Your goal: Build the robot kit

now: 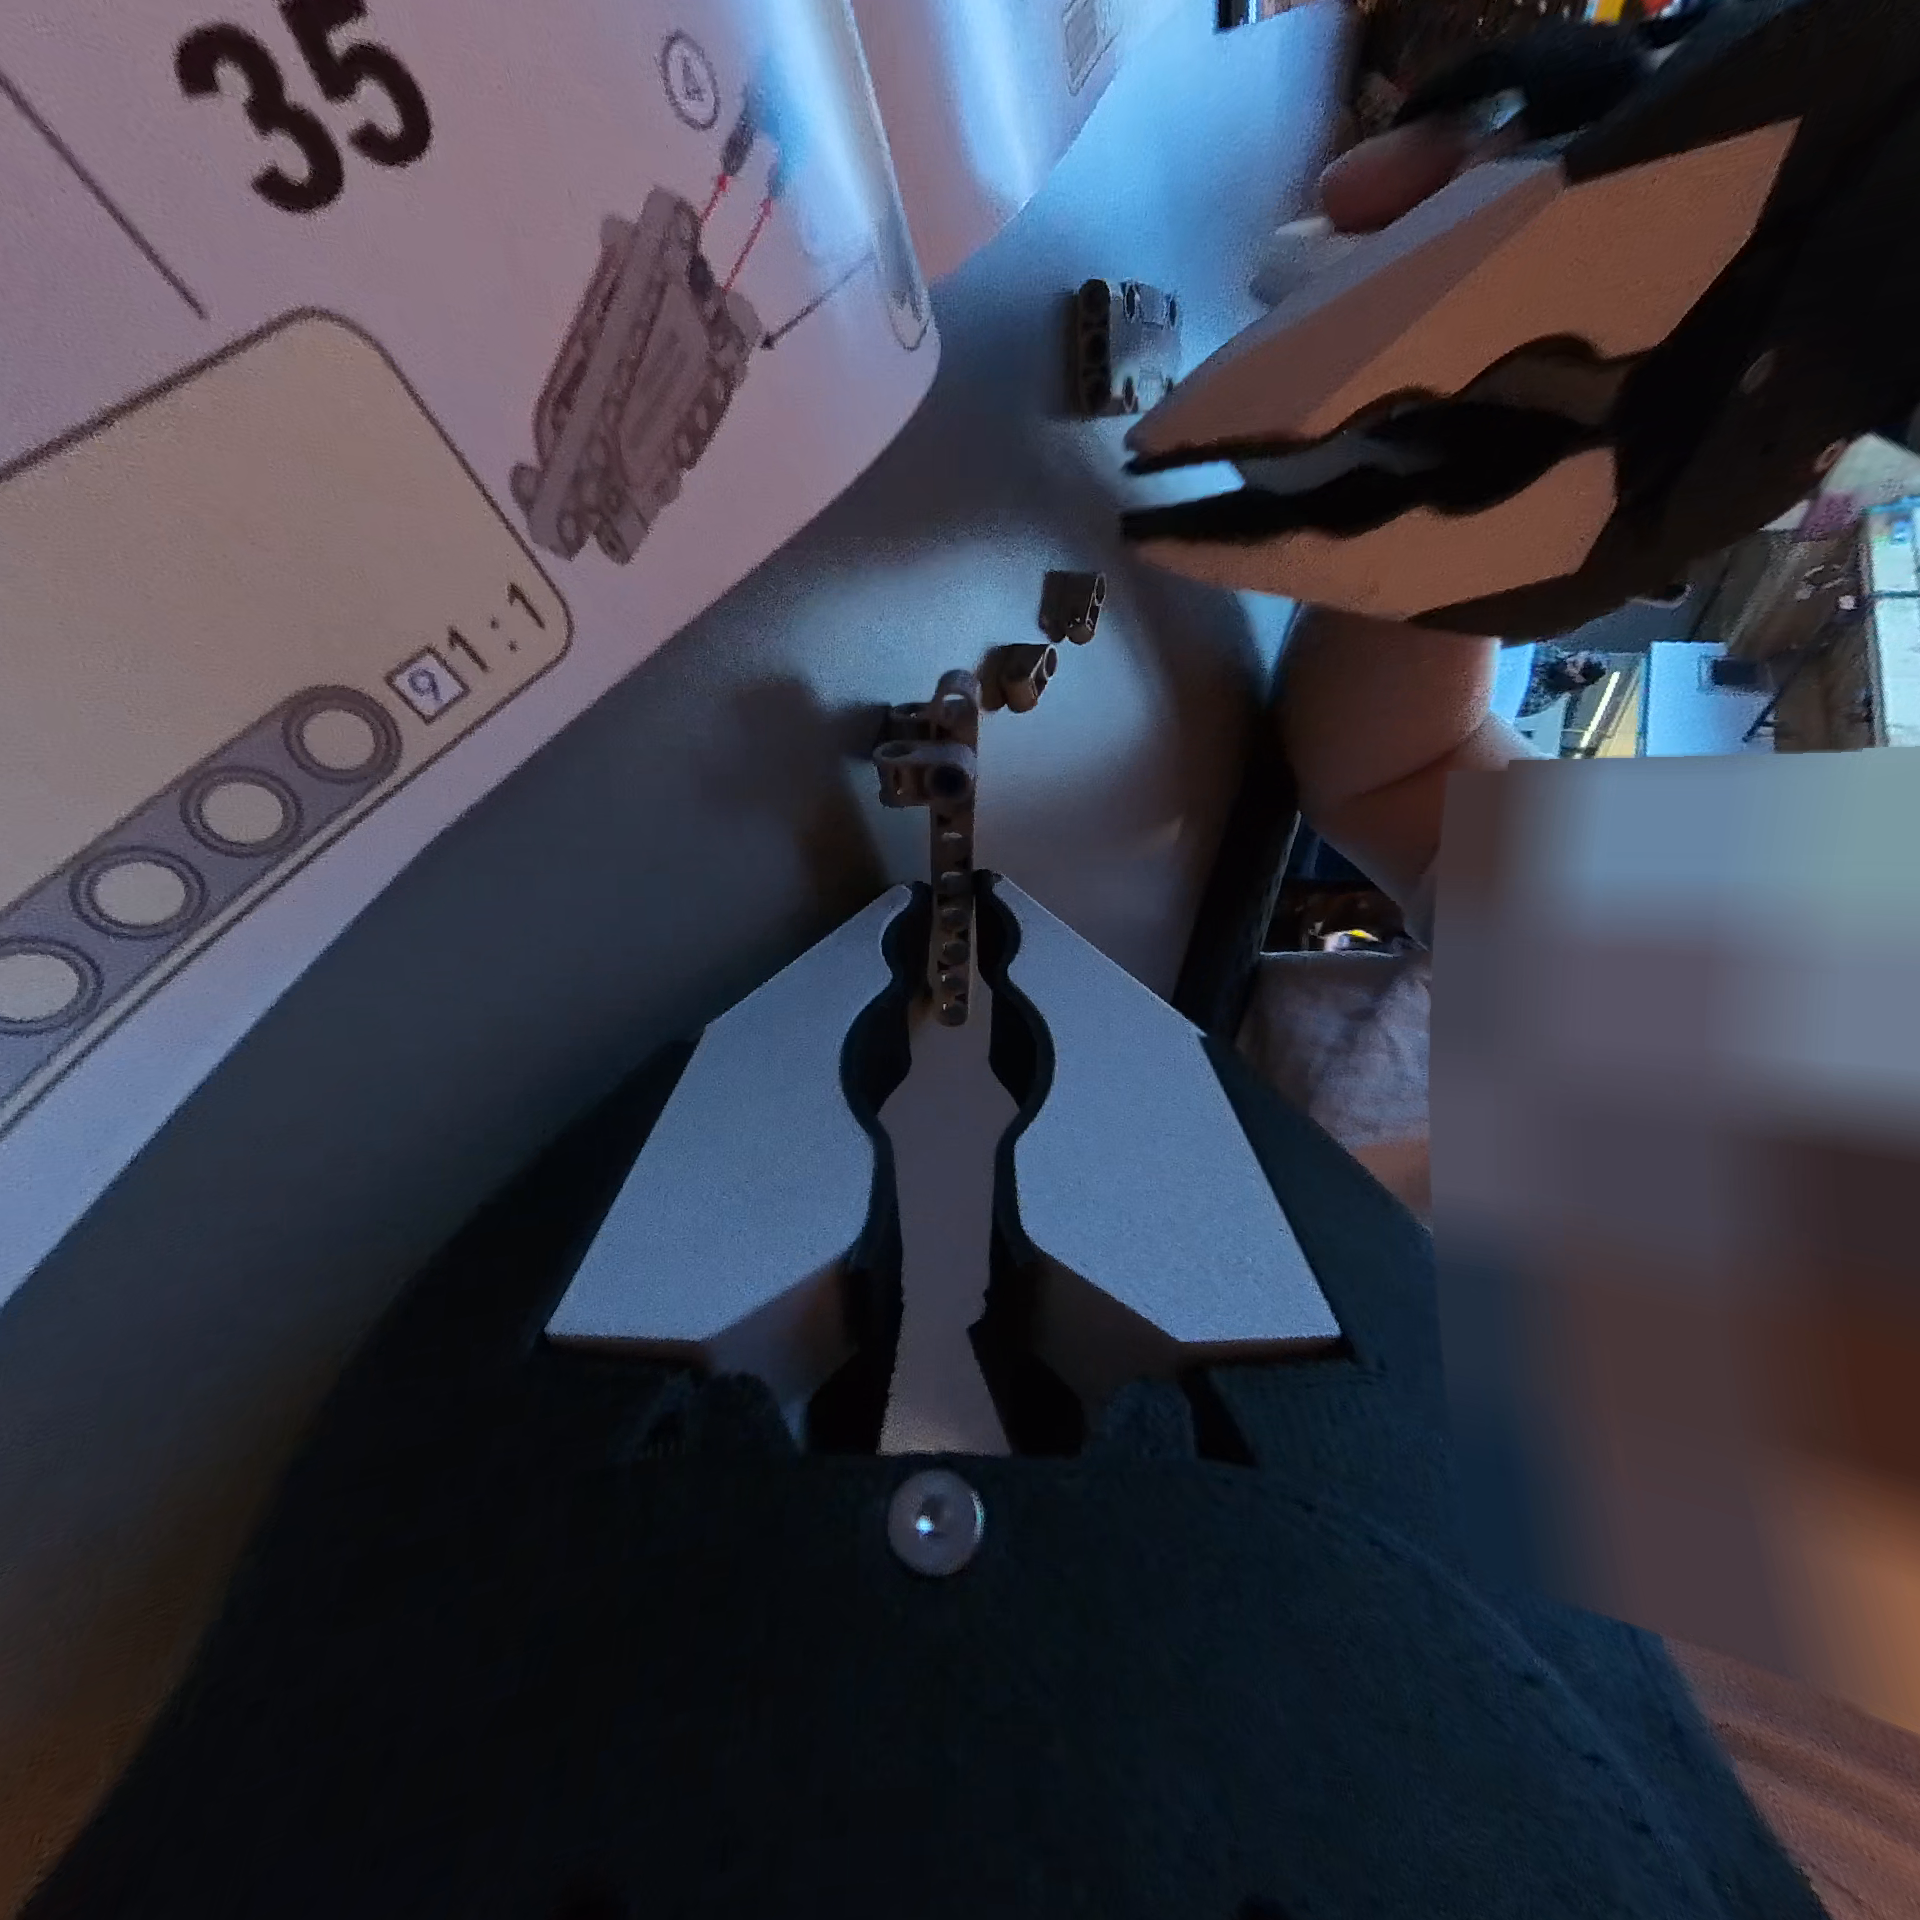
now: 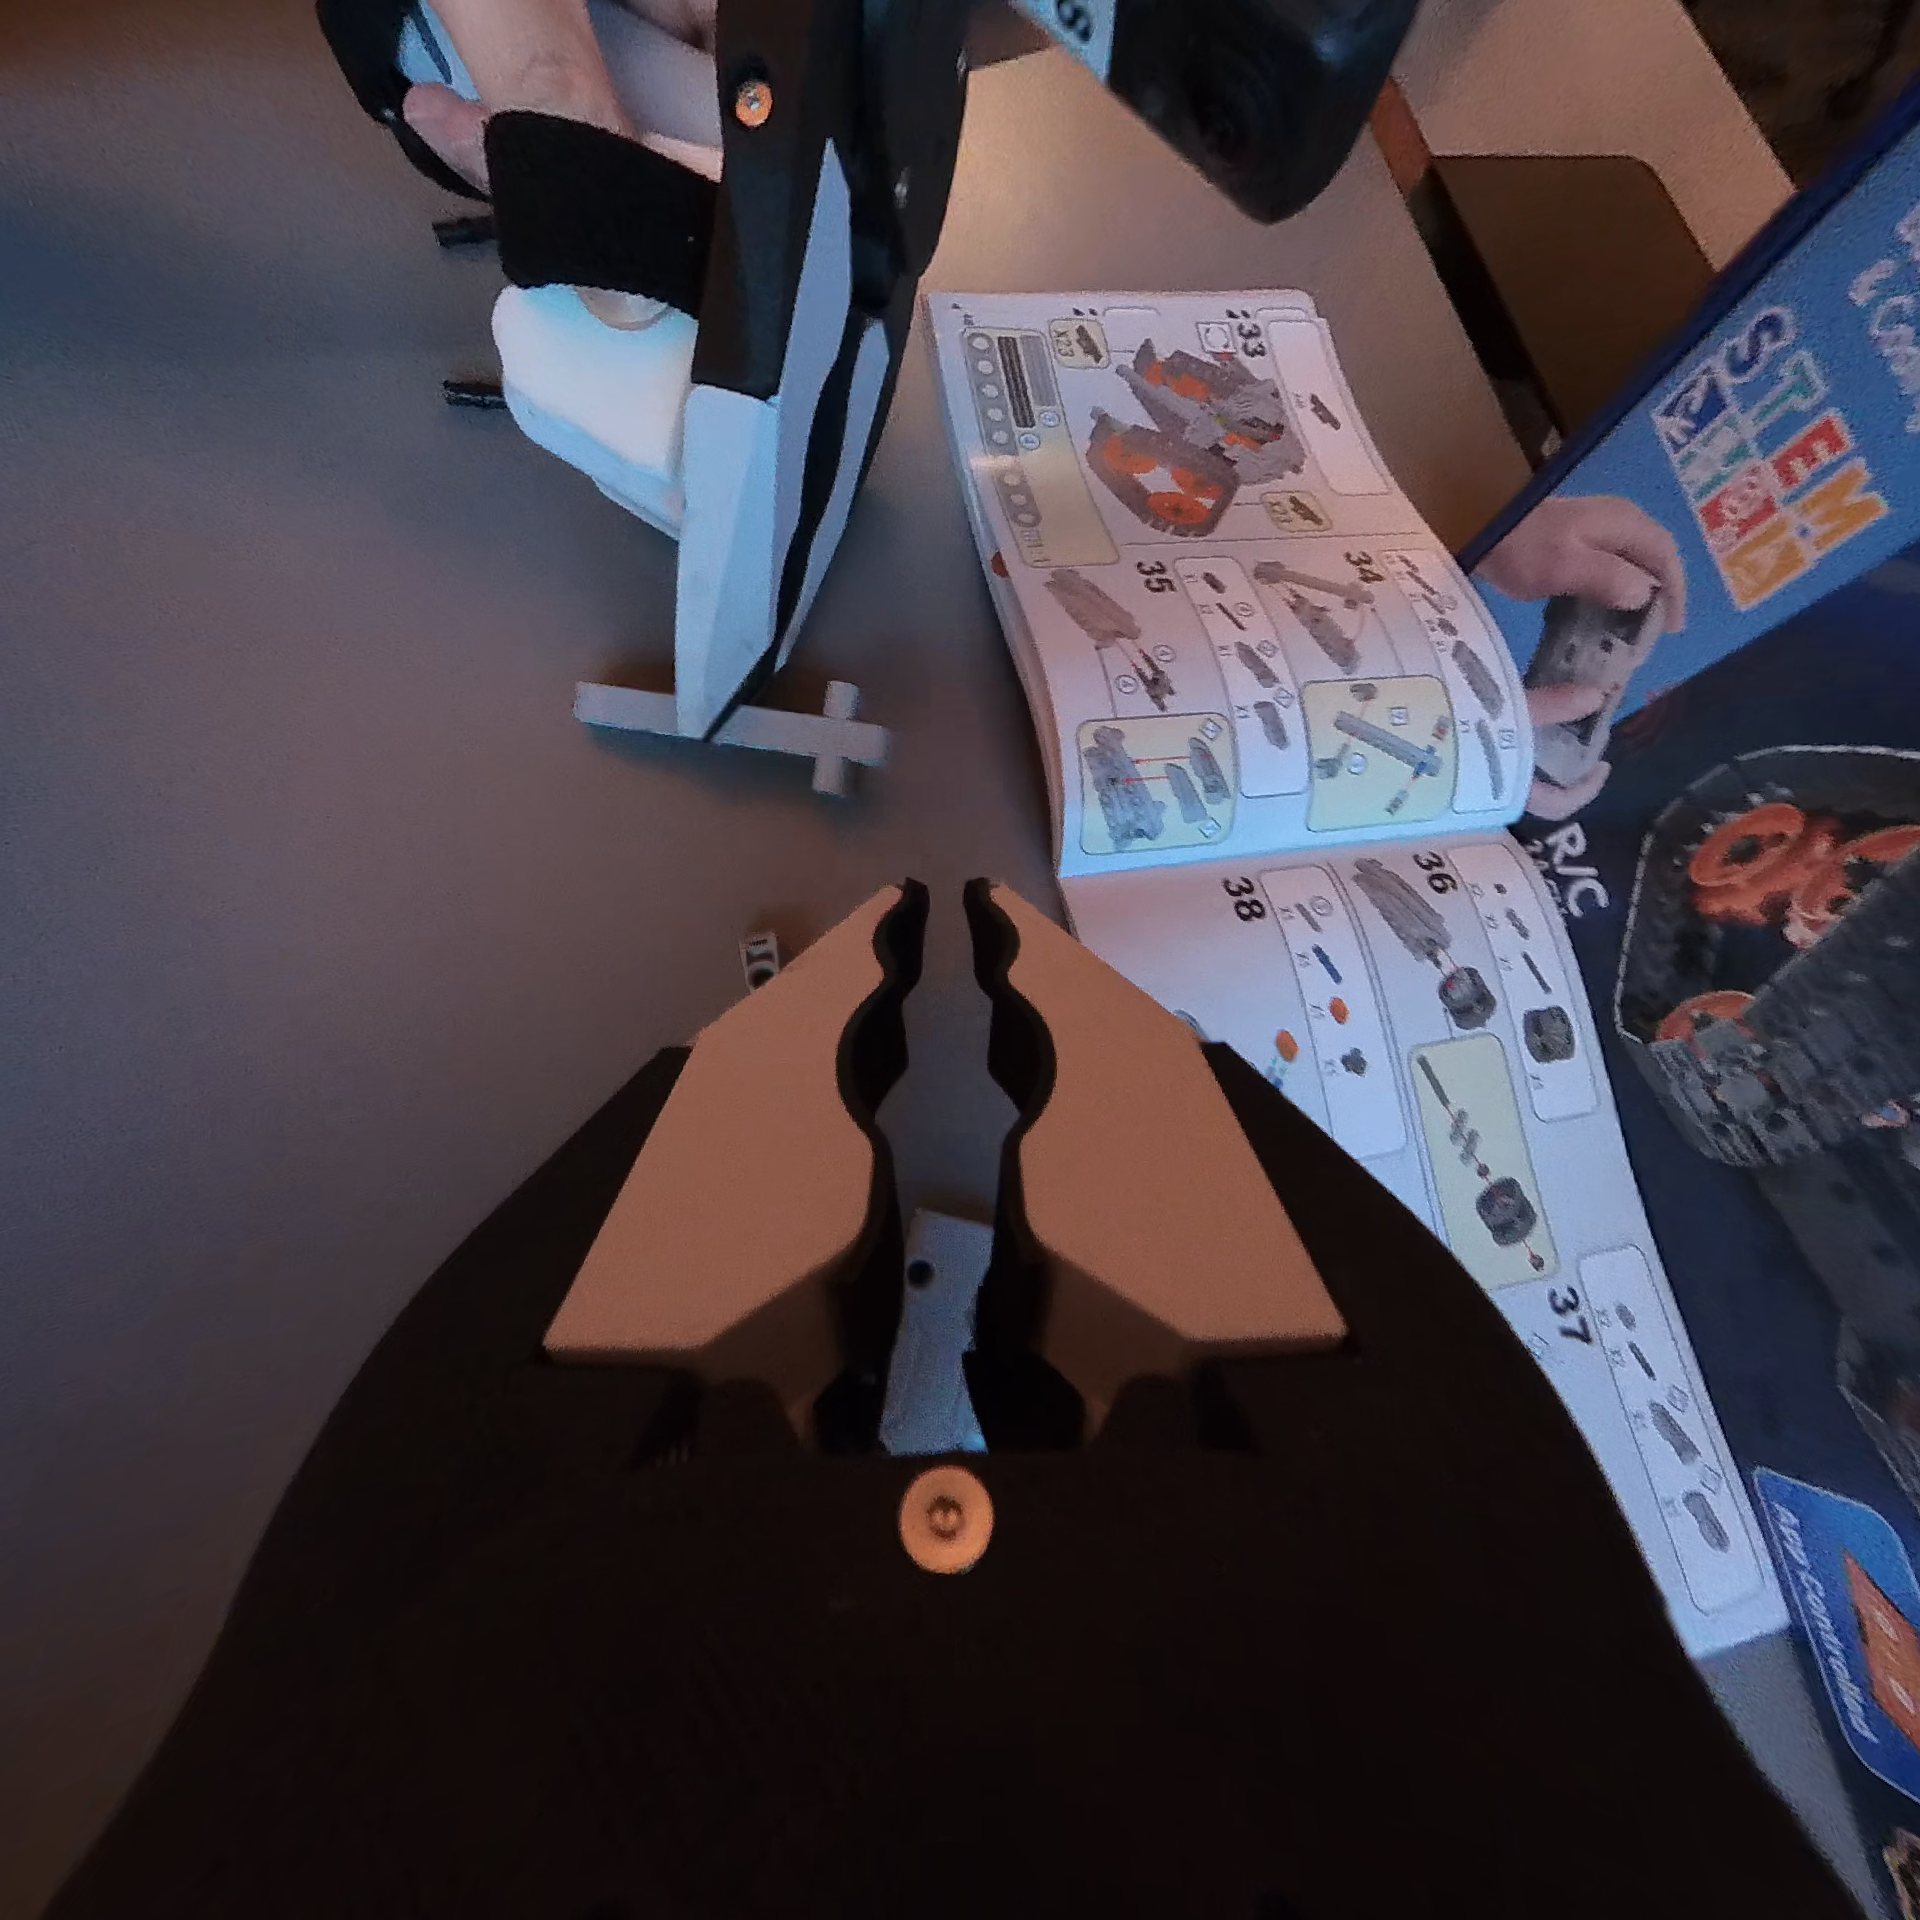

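Grey plastic holed beam (image 1: 951,935) sits clamped in left tongs (image 1: 954,894) at centre frame; right tongs (image 2: 943,889), slightly parted, grip nothing: keep the beam level.

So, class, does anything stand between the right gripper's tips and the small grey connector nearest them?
Nothing visible does. The right gripper ends close beside the small grey connector, with only bare table between them; the beam clamped in the left gripper lies farther off, clear of that gap.

- The instruction booklet (image 1: 436,343) runs off the top and left edges in the left wrist view, its drawings blurred.
- The right gripper (image 2: 940,896) hides most of a small grey piece (image 2: 935,1320) behind its fingers.
- The blue box (image 2: 1766,436) is cut off at the right edge.
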